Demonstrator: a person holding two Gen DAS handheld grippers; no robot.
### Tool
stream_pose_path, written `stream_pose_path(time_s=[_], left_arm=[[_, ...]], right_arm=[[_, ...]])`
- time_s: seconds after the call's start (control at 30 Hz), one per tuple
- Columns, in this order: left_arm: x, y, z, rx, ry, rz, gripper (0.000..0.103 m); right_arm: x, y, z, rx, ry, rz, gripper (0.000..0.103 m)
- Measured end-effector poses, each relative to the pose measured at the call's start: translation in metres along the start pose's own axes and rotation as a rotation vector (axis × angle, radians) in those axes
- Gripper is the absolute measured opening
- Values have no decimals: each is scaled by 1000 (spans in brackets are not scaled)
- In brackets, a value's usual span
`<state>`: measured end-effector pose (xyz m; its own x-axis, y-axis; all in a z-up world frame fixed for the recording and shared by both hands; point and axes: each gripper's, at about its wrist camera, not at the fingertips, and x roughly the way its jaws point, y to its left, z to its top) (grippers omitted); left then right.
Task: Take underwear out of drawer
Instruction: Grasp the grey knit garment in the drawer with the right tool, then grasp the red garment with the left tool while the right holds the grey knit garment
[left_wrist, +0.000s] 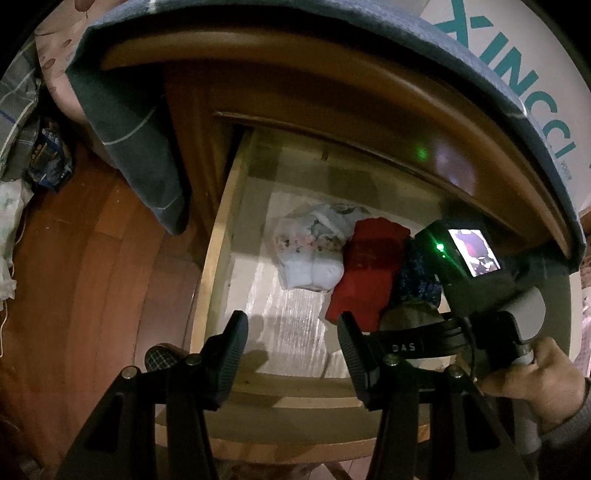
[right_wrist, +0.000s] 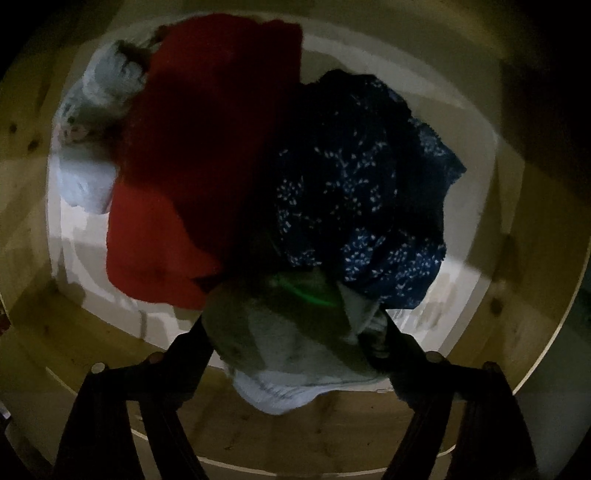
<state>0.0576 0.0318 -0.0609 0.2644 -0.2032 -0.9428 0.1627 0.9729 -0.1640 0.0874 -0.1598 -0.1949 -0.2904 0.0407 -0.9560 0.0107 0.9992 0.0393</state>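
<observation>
Underwear (right_wrist: 295, 354) at six o'clock sits between your right gripper's (right_wrist: 295, 350) spread fingers, ungripped, not yet lifted from the drawer (right_wrist: 33, 206); left gripper (left_wrist: 293, 354) hangs spread, empty.

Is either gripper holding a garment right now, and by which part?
Left gripper: nothing, jaws open above the drawer. Right gripper: its fingers straddle a pale folded garment at its sides; a firm grip cannot be told.

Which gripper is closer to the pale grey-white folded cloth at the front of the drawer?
Right. The right gripper has the pale grey-white folded cloth between its fingers inside the wooden drawer. The left gripper hovers empty near the drawer's front left, away from the cloth.
</observation>
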Motion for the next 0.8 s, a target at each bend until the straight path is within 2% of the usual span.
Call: stream_pose_path(time_s=[0.2,0.43,0.5,0.67,0.8], left_arm=[[4,3,2,-8,14,6,51],[8,-2,2,9,21,27,51],[11,-5,2,19,27,29,51],[18,-13,1,37,48,36,51],[28,-18,0,31,83,2,52]], right_arm=[[-9,-3,-16,16,-41,17,57],[-21,-16,-31,71,-113,29,54],[-29,-19,-47,89,-147,34,54],[-51,-34,-79,155,-270,108,54],[-68,-45,-102,200,-381,149,54]])
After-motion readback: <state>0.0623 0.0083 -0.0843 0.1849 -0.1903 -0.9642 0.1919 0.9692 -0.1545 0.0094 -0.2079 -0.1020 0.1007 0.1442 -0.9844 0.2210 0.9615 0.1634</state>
